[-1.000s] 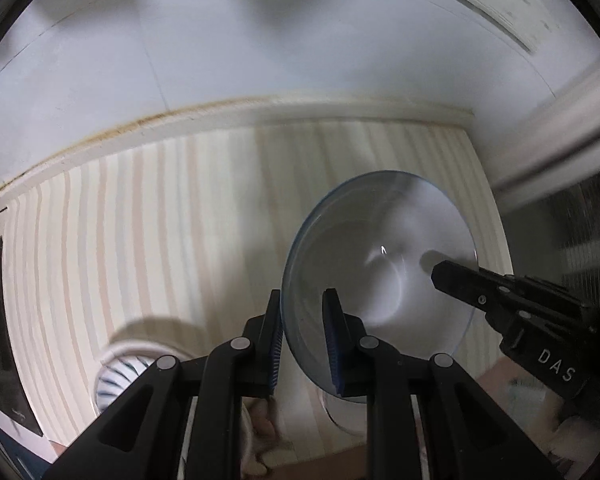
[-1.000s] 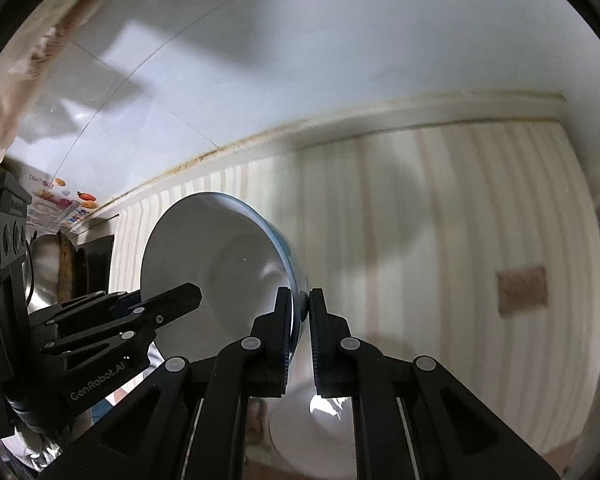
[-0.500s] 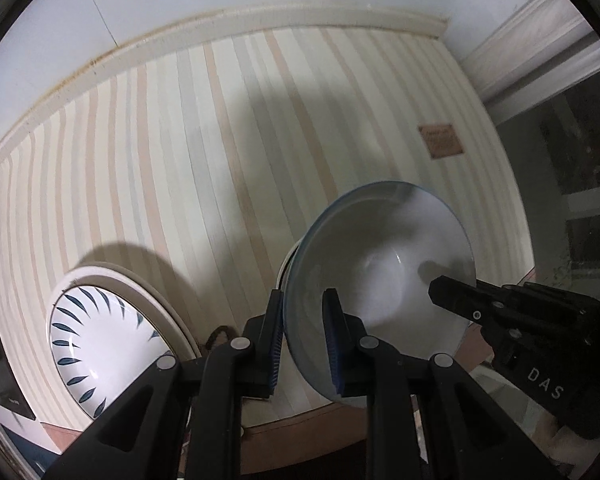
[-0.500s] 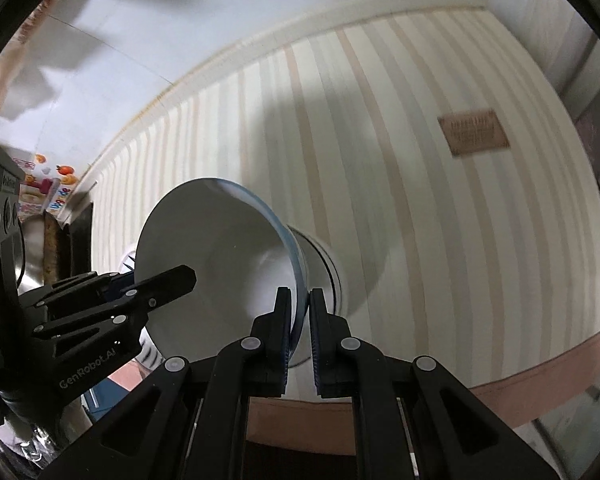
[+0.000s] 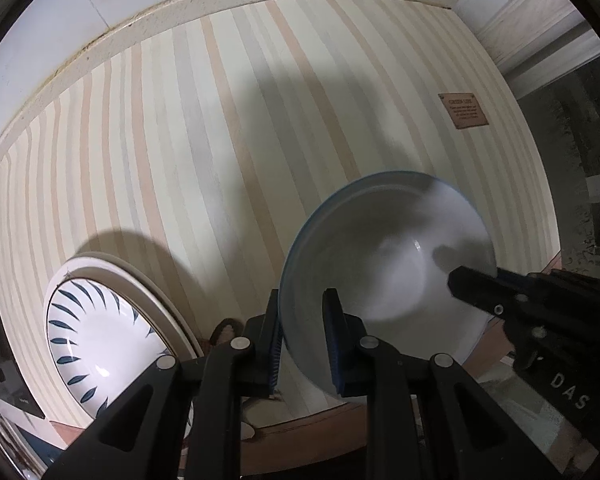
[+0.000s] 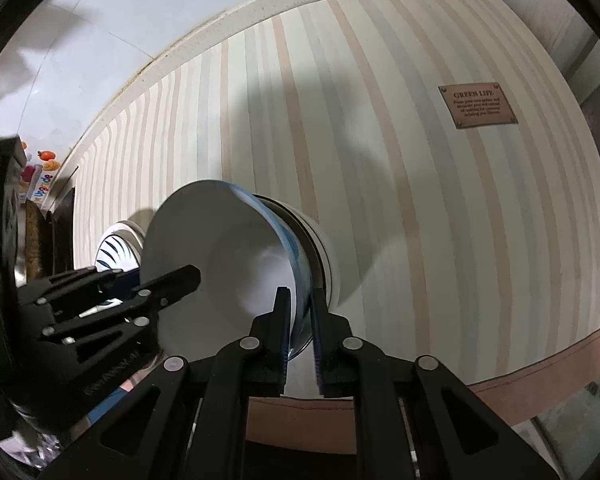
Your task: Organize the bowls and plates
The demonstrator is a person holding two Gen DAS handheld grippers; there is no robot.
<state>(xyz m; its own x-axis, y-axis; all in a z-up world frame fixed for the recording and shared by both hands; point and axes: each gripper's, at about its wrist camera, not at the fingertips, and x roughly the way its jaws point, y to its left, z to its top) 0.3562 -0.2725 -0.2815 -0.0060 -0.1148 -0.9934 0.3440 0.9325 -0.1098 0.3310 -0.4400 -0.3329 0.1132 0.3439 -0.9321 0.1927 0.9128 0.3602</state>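
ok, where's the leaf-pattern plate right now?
The white plate with dark blue leaf marks lies on the striped mat, lower left in the left wrist view, left of the blue-rimmed white bowl both grippers hold.

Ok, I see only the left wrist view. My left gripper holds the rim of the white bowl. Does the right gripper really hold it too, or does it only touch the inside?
Observer: The right gripper is shut on the rim of the bowl, one finger inside and one outside.
Operator: What is under the bowl? My view hides it.
Observer: A second bowl, white with a dark band, stands on the striped tablecloth directly behind the held one. I cannot tell whether they touch.
Operator: And the outside of my bowl?
Observer: Its outer wall has a blue pattern.
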